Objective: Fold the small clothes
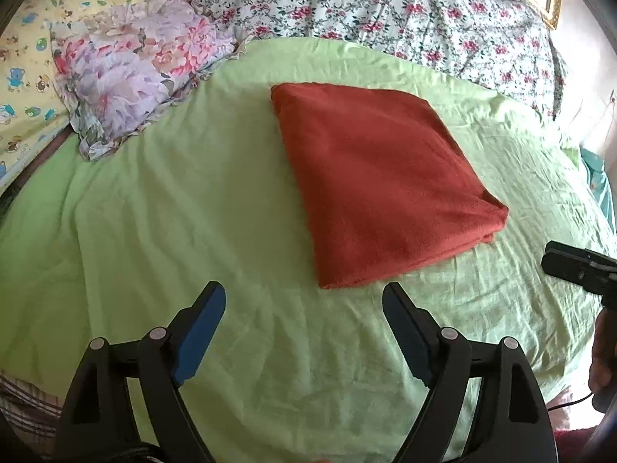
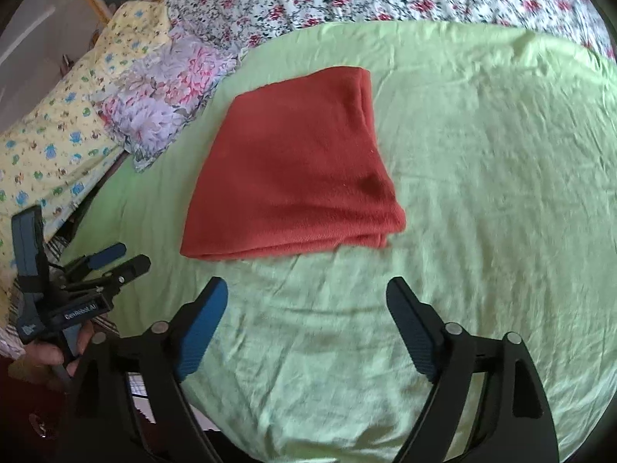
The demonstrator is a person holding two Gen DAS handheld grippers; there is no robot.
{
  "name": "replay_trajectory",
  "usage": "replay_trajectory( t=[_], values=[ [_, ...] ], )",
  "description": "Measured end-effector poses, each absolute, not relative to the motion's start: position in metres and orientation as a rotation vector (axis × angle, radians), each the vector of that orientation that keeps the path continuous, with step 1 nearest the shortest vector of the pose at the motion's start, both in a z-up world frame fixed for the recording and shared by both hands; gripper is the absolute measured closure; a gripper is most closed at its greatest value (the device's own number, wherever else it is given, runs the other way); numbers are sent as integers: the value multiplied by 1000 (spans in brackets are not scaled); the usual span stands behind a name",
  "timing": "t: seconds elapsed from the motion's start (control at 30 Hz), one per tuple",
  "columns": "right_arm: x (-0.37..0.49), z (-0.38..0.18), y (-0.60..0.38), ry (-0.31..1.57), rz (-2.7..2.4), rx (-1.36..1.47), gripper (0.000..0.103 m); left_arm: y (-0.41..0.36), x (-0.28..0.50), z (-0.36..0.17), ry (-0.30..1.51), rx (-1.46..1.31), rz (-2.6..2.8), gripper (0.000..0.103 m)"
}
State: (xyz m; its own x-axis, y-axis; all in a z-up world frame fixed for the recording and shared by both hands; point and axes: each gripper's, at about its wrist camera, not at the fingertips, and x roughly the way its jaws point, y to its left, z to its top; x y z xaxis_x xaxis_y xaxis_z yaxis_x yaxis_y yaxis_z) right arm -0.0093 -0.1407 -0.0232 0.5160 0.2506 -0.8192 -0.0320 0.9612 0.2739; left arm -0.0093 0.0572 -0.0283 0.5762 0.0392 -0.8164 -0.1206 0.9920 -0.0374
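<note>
A rust-red cloth (image 1: 381, 181), folded into a flat, thick rectangle, lies on a bed covered with a wrinkled light green sheet (image 1: 193, 212). In the left wrist view the cloth fills the centre and upper right of the frame, and the left hand-held gripper (image 1: 304, 301) sits below it at the bottom of the frame, its two blue-padded fingers spread wide and holding nothing; the cloth's nearest corner lies just beyond the gap between the fingertips, not touching them. In the right wrist view the same cloth (image 2: 297, 169) sits centre-left, its layered folded edges facing the camera, and the right hand-held gripper (image 2: 308, 297) rests below it, released with its fingers apart, close to the cloth's near edge but clear of it. At the upper left of both views a frilled floral pillow (image 1: 131, 65) rests on the sheet, well apart from the cloth, with a yellow cartoon-print pillow (image 1: 31, 88) beside it. A flowered quilt (image 1: 385, 4) runs across the top of the frame.
</note>
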Motion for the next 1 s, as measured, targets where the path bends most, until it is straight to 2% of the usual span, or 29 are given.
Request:
replay_trajectory(
  t=[0.27,1.0],
  values=[
    [13,-38,-125,1055,181,136,16,58,11,-28,934,-93,141,6],
    [63,-33,-120,1048,202,113,15,45,54,-40,1009,-37,172,6]
  ],
)
